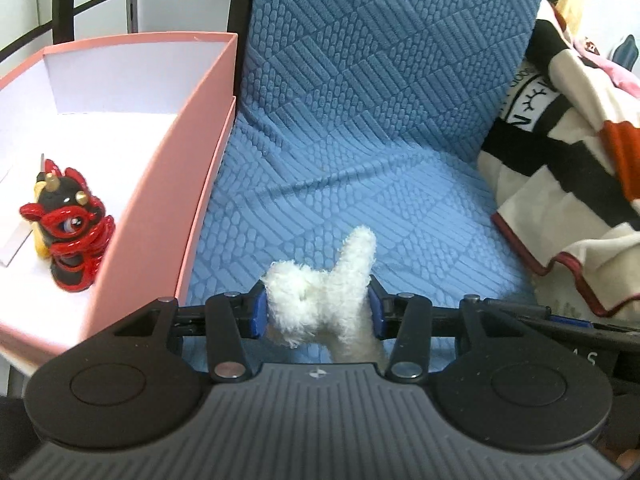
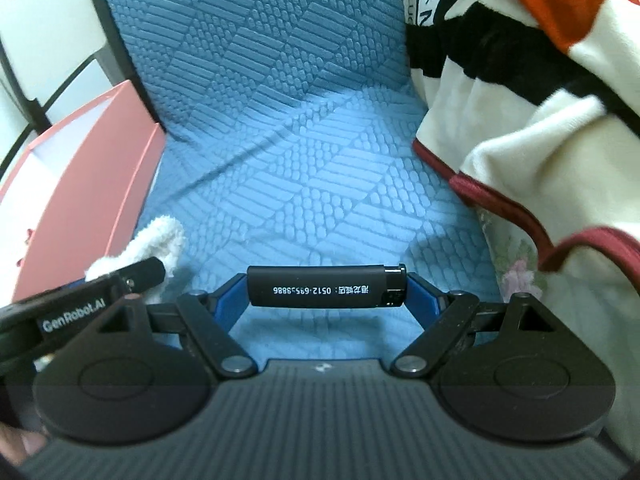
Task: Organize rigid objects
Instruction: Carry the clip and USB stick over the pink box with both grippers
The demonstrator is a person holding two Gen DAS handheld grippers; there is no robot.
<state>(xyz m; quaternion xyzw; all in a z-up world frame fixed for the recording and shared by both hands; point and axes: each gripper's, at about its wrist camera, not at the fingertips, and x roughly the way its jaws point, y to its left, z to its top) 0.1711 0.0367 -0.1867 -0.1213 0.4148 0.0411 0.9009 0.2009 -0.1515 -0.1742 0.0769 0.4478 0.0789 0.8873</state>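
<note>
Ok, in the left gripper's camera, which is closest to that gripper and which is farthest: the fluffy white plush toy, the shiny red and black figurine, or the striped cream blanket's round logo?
1. Fluffy white plush toy: clamped between the left gripper fingers.
2. Shiny red and black figurine: off to the left, inside the pink cardboard box.
3. Round logo on the striped cream blanket: upper right, farthest.

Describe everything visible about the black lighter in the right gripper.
The black lighter is a slim matte bar, plastic by its look, with white printed characters and a phone number along its side and a glossy black cap end at the picture's right. It lies crosswise, level, clamped end to end in the right gripper, lifted above the blue quilted cushion. Nothing else touches it.
</note>
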